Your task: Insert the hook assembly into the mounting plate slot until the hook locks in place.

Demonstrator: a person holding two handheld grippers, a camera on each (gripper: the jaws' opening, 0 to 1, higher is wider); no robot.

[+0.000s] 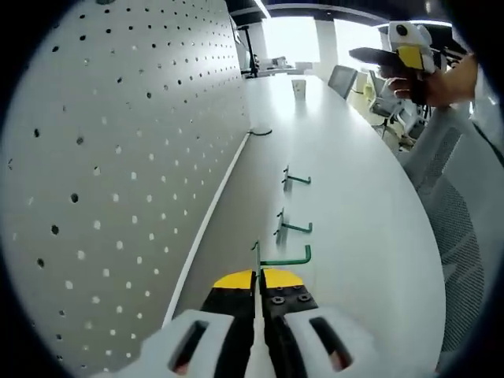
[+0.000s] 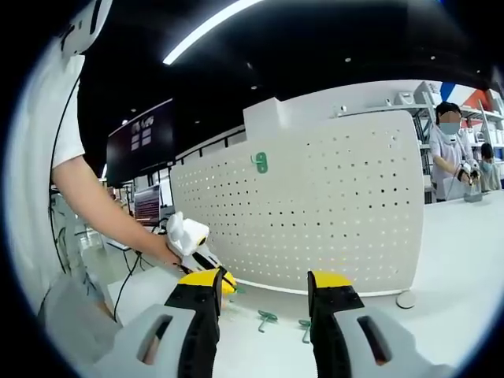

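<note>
The left gripper (image 1: 257, 303) is closed on a green hook (image 1: 277, 258) at its upright end, just above the white table (image 1: 354, 205). The perforated mounting plate (image 1: 118, 142) stands upright on the table, close beside the held hook. Two more green hooks (image 1: 293, 227) lie on the table ahead, in a row along the plate's base. The right gripper (image 2: 264, 295) is held clear of the table with its jaws apart and nothing between them. In the right gripper view, one green piece (image 2: 259, 162) is seated high on the plate.
</note>
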